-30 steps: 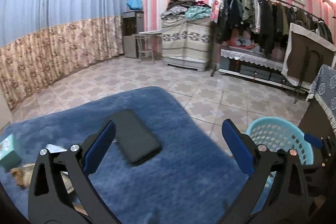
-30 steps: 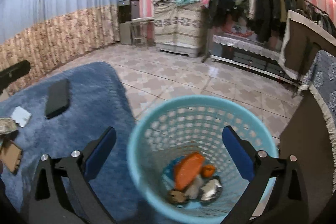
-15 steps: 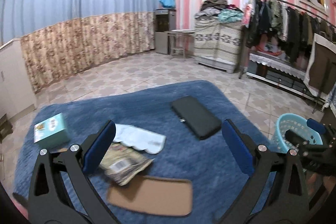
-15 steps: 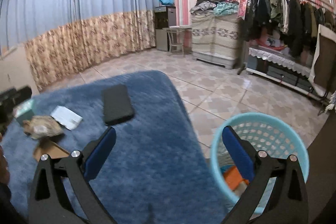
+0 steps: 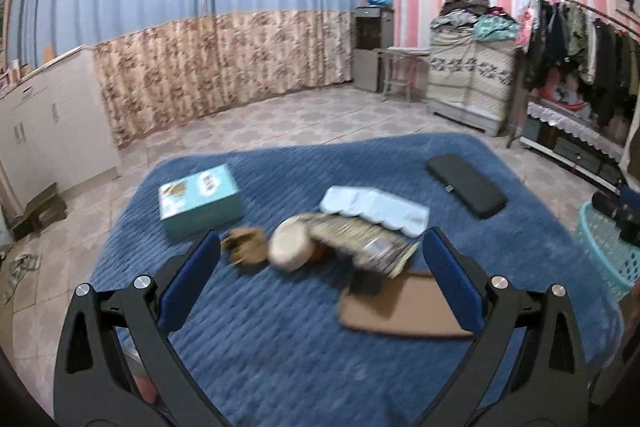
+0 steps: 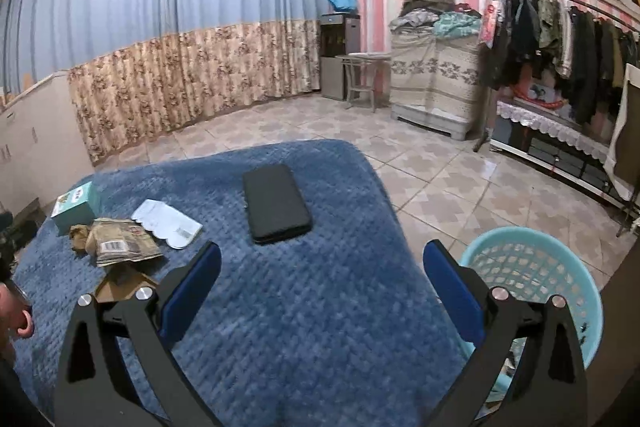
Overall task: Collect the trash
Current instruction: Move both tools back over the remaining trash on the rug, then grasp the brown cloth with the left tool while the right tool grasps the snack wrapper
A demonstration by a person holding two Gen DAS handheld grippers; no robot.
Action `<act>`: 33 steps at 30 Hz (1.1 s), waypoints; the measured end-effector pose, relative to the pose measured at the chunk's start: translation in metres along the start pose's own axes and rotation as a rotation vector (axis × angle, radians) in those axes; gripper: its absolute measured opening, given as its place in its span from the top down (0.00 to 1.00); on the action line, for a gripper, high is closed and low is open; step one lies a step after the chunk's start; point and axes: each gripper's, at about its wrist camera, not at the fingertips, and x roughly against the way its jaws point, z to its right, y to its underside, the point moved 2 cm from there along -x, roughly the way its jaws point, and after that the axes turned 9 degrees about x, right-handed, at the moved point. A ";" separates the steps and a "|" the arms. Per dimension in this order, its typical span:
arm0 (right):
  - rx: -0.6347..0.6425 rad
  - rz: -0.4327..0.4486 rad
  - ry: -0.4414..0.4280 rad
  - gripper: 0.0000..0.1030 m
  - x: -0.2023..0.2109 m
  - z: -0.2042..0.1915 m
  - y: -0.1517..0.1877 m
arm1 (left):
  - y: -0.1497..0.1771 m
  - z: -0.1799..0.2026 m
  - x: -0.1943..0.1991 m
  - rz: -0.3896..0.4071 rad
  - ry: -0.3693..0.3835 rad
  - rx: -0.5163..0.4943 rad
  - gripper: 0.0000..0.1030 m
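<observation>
Trash lies on a blue blanket (image 5: 280, 339): a crumpled brown scrap (image 5: 245, 247), a round beige piece (image 5: 289, 245), a printed wrapper (image 5: 360, 241), a white packet (image 5: 374, 209) and a flat cardboard piece (image 5: 400, 307). My left gripper (image 5: 316, 273) is open and empty, just short of this pile. My right gripper (image 6: 320, 287) is open and empty above the blanket, with the teal basket (image 6: 532, 275) at its right. The wrapper (image 6: 120, 241), white packet (image 6: 166, 223) and cardboard (image 6: 124, 285) also show at the left of the right wrist view.
A teal box (image 5: 200, 201) and a black flat case (image 5: 466, 185) lie on the blanket. The basket (image 5: 606, 247) stands off its right edge. Tiled floor, a curtain, a clothes rack (image 6: 560, 27) and a covered cabinet (image 6: 436, 83) ring the room.
Both grippers swung left, away from the basket and toward the trash pile. The left one now faces the pile closely; the basket slid to the right edge of the right wrist view.
</observation>
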 end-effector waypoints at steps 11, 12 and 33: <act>0.057 -0.060 -0.077 0.04 -0.043 -0.055 0.008 | 0.043 -0.042 -0.035 -0.100 -0.048 0.059 0.05; 0.064 -0.069 -0.082 0.04 -0.048 -0.061 0.008 | 0.043 -0.046 -0.040 -0.106 -0.048 0.071 0.05; 0.200 -0.149 -0.127 0.04 -0.093 -0.117 0.015 | 0.010 -0.089 -0.146 -0.134 -0.154 0.197 0.15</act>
